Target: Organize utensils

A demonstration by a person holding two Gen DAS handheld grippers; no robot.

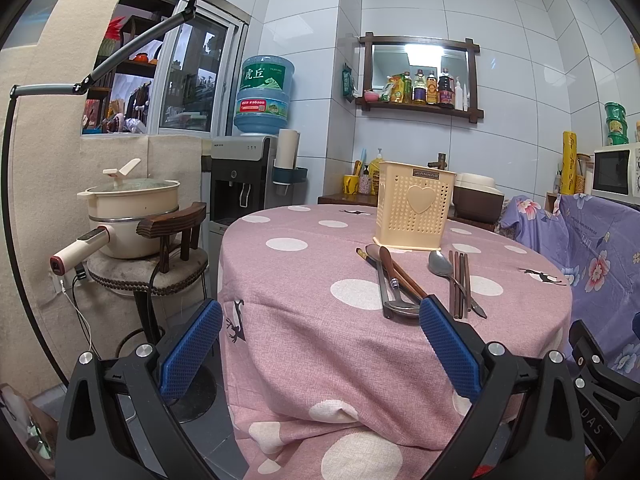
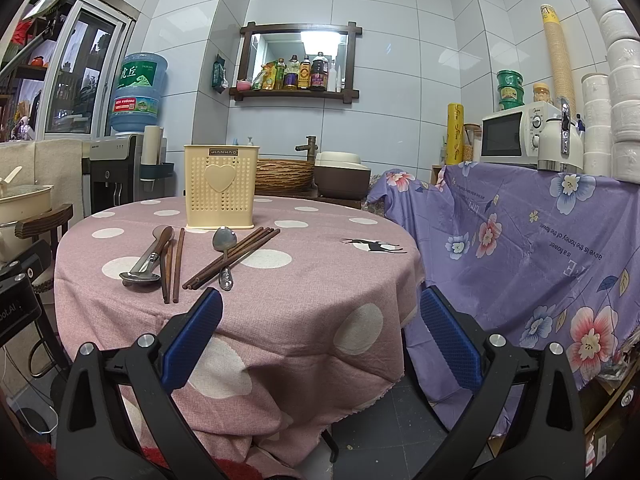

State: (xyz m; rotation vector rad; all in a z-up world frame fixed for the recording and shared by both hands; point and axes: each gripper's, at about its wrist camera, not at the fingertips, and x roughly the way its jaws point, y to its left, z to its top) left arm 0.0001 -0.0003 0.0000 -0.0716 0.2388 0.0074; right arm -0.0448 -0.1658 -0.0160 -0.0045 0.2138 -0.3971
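My left gripper (image 1: 320, 320) and right gripper (image 2: 320, 312) gape empty; every utensil (image 2: 224, 256) lies outside the holder (image 2: 219, 190), nothing sorted.

Two wrist views facing one round worktop.
Both look forward from its near edge, left camera further left, sharing the pink dotted worktop (image 1: 304, 320) and cream perforated plastic holder (image 2: 219, 192).

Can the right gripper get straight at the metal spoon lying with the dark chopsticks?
Probably yes. The right gripper is open and empty, and only bare tablecloth lies between it and the metal spoon. The spoon rests against the chopsticks, so a clean pinch may nudge them.
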